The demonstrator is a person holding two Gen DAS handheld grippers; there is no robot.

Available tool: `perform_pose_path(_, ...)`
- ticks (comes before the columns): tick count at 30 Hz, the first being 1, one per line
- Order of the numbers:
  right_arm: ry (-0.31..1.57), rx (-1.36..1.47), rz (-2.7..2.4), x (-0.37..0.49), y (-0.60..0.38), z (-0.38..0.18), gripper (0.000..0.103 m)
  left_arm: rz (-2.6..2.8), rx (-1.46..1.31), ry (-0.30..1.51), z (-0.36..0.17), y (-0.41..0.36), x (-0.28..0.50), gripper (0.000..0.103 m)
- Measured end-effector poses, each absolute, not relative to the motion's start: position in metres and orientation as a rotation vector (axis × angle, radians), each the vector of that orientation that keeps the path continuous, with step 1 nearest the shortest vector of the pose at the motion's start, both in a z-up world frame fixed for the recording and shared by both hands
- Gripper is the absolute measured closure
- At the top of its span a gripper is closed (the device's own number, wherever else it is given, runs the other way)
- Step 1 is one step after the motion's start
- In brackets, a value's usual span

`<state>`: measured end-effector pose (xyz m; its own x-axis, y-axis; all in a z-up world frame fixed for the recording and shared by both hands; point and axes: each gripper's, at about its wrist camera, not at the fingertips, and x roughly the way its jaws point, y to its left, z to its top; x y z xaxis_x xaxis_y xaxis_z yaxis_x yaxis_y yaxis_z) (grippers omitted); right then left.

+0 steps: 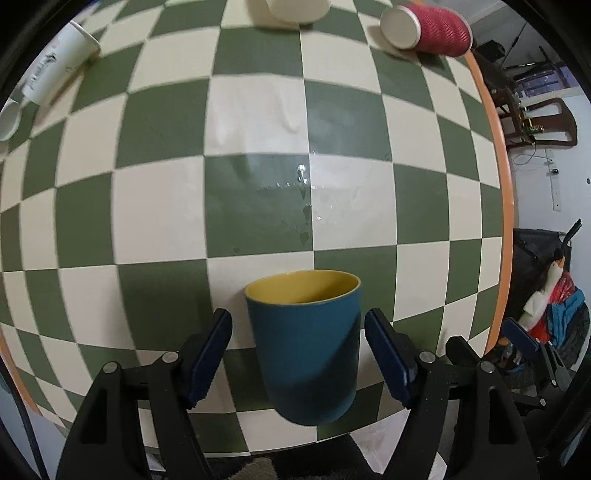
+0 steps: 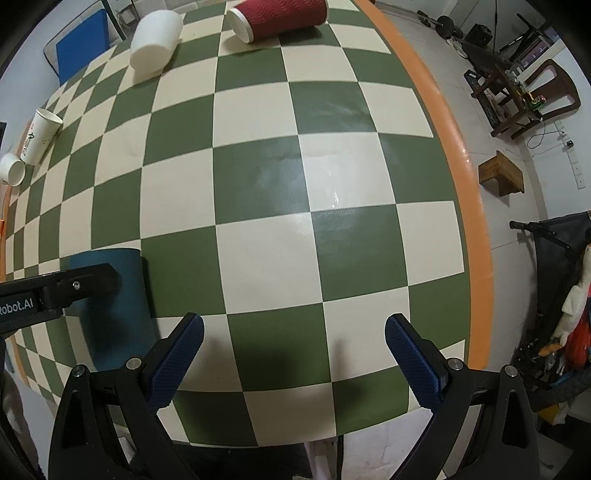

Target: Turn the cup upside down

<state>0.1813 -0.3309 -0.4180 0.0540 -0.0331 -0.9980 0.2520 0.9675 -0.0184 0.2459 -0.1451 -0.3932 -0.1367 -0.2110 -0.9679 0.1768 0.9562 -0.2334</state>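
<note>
On the checkered table (image 2: 258,258), a red ribbed paper cup (image 2: 280,16) and a white cup (image 2: 155,40) lie on their sides near the far edge, two white paper cups (image 2: 40,136) lie toward the far left corner, and a wooden stool (image 2: 502,179) stands on the floor beyond the right edge.

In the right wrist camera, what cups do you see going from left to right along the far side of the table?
Small white cup → tall paper cup → white cup → red cup.
</note>
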Motion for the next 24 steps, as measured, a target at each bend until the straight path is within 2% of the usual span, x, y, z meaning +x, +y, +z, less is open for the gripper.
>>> perform_pose_path(12,1.383,0.196,-0.087,0.149,-0.299,-0.344,0.003,-0.115,0.11,1.392,-0.295,-0.089,0.188,0.03)
perform_pose_path(24,1.302,0.221,0.023,0.095,-0.26,-0.264,0.003,-0.022,0.092,1.275,-0.22,-0.043,0.112,0.03)
